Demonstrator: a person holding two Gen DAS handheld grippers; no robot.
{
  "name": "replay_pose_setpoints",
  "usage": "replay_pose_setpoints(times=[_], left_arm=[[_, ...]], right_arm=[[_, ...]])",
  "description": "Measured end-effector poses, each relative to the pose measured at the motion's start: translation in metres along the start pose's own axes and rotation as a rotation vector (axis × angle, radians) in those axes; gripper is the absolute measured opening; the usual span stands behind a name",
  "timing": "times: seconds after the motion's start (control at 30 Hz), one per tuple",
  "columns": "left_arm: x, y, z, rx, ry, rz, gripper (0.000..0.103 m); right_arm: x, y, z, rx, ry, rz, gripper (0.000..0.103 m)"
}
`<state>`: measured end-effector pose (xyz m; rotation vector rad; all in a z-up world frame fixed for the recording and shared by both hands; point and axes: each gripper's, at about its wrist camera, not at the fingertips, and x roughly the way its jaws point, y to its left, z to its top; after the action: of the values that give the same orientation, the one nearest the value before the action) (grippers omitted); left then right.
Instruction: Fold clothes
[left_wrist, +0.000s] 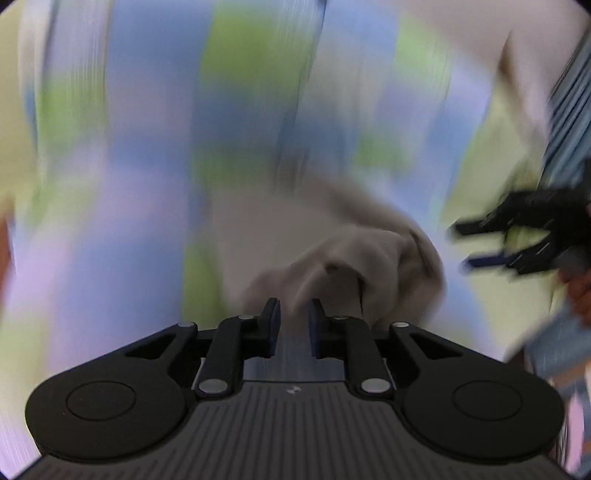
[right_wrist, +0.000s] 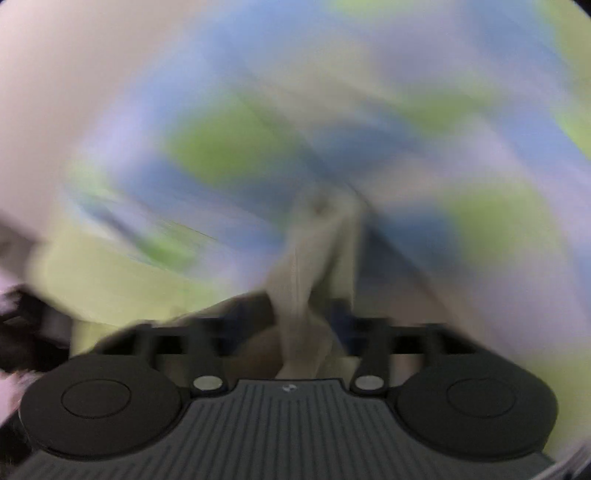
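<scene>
We see our left tongs (left_wrist: 294, 317) slightly apart, empty, just short of the crumpled beige cloth garment (left_wrist: 354, 254) at lower centre. Our right tongs (right_wrist: 306, 325) look clamped on a beige fold. We should keep the fold taut. The blue-green-lilac patterned sheet (left_wrist: 147, 147) beneath is heavily blurred.

right tongs (right_wrist: 295, 325) blurred behind beige cloth (right_wrist: 306, 280)
</scene>
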<state>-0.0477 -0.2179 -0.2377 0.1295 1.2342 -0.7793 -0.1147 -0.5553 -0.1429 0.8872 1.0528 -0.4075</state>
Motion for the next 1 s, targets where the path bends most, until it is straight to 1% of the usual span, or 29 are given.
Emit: replay_pose_setpoints(times=[0.07,0.1,0.13,0.17,0.2,0.23,0.27,0.3,0.37,0.4,0.43,0.47,0.53,0.57,0.6,0.63,0.7,0.73,0.77,0.8,0.83,0.87,0.93,1.0], left_arm=[[0.007,0.000,-0.018,0.004,0.061,-0.007,0.019],[0.011,0.001,-0.023,0.002,0.076,-0.020,0.028],[0.015,0.002,-0.022,-0.005,0.074,-0.033,0.043],[0.016,0.002,-0.020,-0.010,0.067,-0.039,0.048],[0.020,0.003,-0.017,-0.021,0.047,-0.056,0.051],[0.022,0.002,-0.018,-0.031,0.031,-0.075,0.051],[0.024,-0.004,-0.027,-0.032,0.025,-0.086,0.051],[0.032,-0.009,-0.022,-0.042,0.009,-0.103,0.051],[0.050,-0.025,-0.026,-0.004,-0.005,-0.086,0.051],[0.057,-0.038,-0.025,0.100,-0.015,-0.059,0.051],[0.064,-0.051,-0.023,0.203,-0.025,-0.032,0.051],[0.067,-0.063,-0.022,0.289,-0.023,-0.012,0.051],[0.077,-0.095,-0.034,0.632,-0.027,0.035,0.051],[0.080,-0.103,-0.039,0.704,-0.028,0.050,0.051],[0.086,-0.110,-0.044,0.798,-0.025,0.074,0.051],[0.097,-0.116,-0.053,0.939,-0.007,0.114,0.051],[0.110,-0.117,-0.060,1.034,-0.002,0.163,0.050],[0.117,-0.118,-0.063,1.080,-0.001,0.187,0.047],[0.121,-0.117,-0.065,1.093,-0.017,0.196,0.043],[0.126,-0.117,-0.066,1.106,-0.033,0.205,0.031],[0.129,-0.117,-0.067,1.113,-0.041,0.222,0.017],[0.132,-0.118,-0.067,1.121,-0.050,0.239,0.011],[0.131,-0.115,-0.067,1.131,-0.063,0.266,0.006],[0.135,-0.113,-0.067,1.126,-0.063,0.303,0.005]], right_arm=[[0.017,-0.046,-0.028,0.081,0.087,-0.081,0.059],[0.023,-0.056,-0.039,0.090,0.102,-0.087,0.059],[0.029,-0.066,-0.051,0.099,0.118,-0.094,0.059],[0.034,-0.075,-0.062,0.108,0.133,-0.100,0.059],[0.040,-0.085,-0.073,0.117,0.147,-0.107,0.059],[0.045,-0.087,-0.080,0.108,0.142,-0.104,0.059],[0.050,-0.089,-0.086,0.098,0.133,-0.106,0.059],[0.055,-0.091,-0.092,0.089,0.124,-0.108,0.058],[0.061,-0.089,-0.098,0.064,0.108,-0.120,0.058],[0.064,-0.086,-0.101,0.045,0.100,-0.128,0.058],[0.066,-0.080,-0.106,-0.004,0.079,-0.144,0.058],[0.066,-0.079,-0.112,-0.039,0.069,-0.155,0.058],[0.067,-0.069,-0.120,-0.119,0.055,-0.177,0.058],[0.068,-0.064,-0.125,-0.159,0.048,-0.188,0.058],[0.066,-0.063,-0.129,-0.214,0.035,-0.198,0.058],[0.064,-0.061,-0.132,-0.268,0.022,-0.207,0.058],[0.060,-0.057,-0.140,-0.377,-0.004,-0.226,0.058],[0.058,-0.055,-0.144,-0.433,-0.018,-0.235,0.058],[0.060,-0.050,-0.150,-0.547,-0.057,-0.252,0.058],[0.053,-0.055,-0.153,-0.593,-0.053,-0.232,0.054],[0.053,-0.053,-0.158,-0.721,-0.082,-0.247,0.043],[0.058,-0.050,-0.164,-0.845,-0.099,-0.282,0.038],[0.069,-0.043,-0.176,-1.097,-0.127,-0.351,0.035],[0.075,-0.043,-0.183,-1.233,-0.172,-0.389,0.035]])
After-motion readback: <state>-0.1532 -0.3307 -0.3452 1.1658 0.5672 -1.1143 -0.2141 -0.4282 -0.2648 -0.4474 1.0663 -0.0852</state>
